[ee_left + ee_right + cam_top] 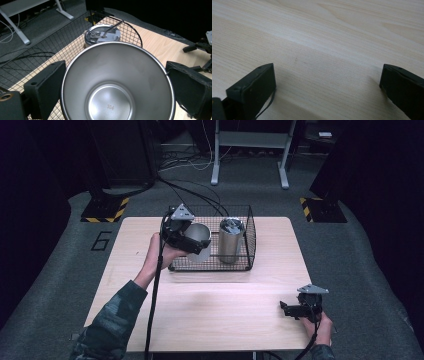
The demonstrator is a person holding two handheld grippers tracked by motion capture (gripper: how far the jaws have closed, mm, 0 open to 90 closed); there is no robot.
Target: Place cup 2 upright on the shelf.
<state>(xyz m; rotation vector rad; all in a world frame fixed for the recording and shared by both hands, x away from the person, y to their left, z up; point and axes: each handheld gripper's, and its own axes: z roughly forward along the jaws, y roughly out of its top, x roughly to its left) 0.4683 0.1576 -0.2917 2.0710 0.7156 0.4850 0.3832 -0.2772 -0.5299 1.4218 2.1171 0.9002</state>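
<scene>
- Dark room, grey carpet floor [350, 250], one wooden counter [210, 305] in the middle; white desk legs [250, 150] at the far side.
- One black wire basket [247, 240] on the far half of the counter, near its centre.
- Two steel tumblers in all.
- Tumbler one: open steel cup [199, 241], no lid, tilted with its mouth toward the left gripper's camera, at the left end of the basket. In the left gripper view the cup [117, 82] sits between the two black jaws, "304" stamped on its inner bottom.
- Tumbler two: lidded tumbler [230, 240], upright inside the basket, right of the open cup, just beside it. One lid and one straw [112, 28] on it in the left gripper view.
- Left gripper [181, 232]: one, jaws clamped on the sides of the open cup, held by the left hand [160, 252].
- Right gripper [300, 309]: one, near right corner of the counter, well apart from the basket; jaws wide apart, nothing between them, bare wood under them in the right gripper view [327, 82].
- Two hazard-striped floor plates [105, 210] at far left and far right.
</scene>
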